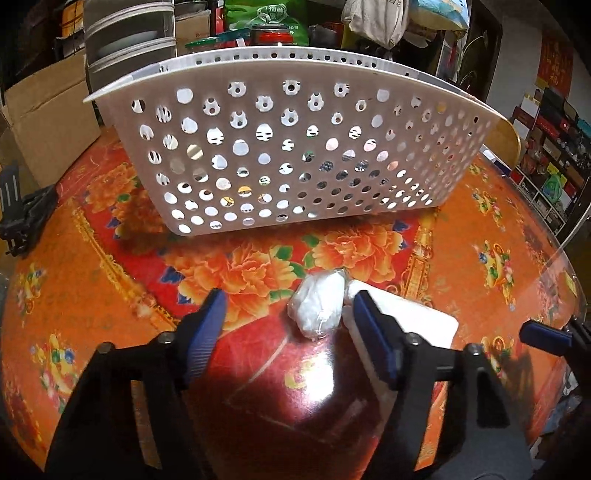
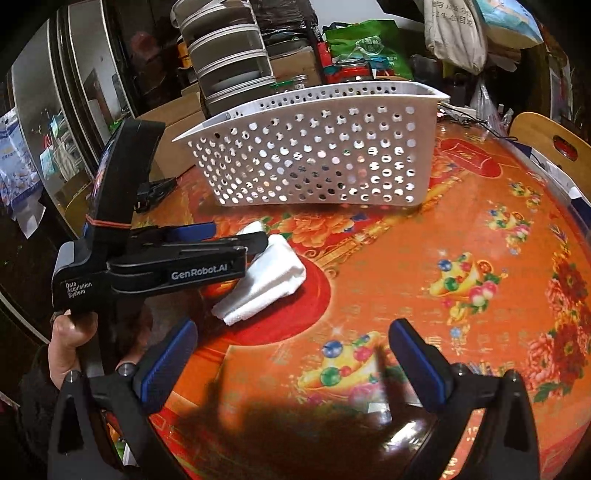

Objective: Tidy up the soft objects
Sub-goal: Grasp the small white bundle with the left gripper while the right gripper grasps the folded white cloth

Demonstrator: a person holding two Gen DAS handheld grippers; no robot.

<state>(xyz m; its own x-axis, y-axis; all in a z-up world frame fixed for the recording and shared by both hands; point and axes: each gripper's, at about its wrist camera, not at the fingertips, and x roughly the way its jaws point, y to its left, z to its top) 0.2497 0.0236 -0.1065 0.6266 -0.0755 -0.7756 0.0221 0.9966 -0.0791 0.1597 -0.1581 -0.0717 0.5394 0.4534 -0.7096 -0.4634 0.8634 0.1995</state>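
Observation:
A white perforated basket (image 1: pixel 288 147) stands on the red and orange floral table; it also shows in the right wrist view (image 2: pixel 314 155). A small white wad wrapped in clear plastic (image 1: pixel 319 304) lies in front of it, beside a folded white cloth (image 1: pixel 413 317). My left gripper (image 1: pixel 290 310) is open, low over the table, with the wad between its fingers near the right finger. In the right wrist view the left gripper (image 2: pixel 236 230) hides the wad and lies over the cloth (image 2: pixel 266 282). My right gripper (image 2: pixel 291 343) is open and empty over bare table.
Cardboard boxes (image 1: pixel 48 110), stacked grey drawers (image 1: pixel 129 33), jars and a green bag (image 1: pixel 273 22) crowd behind the basket. A wooden chair back (image 2: pixel 550 147) stands at the table's right edge. A black clamp (image 1: pixel 22 210) sits at the left edge.

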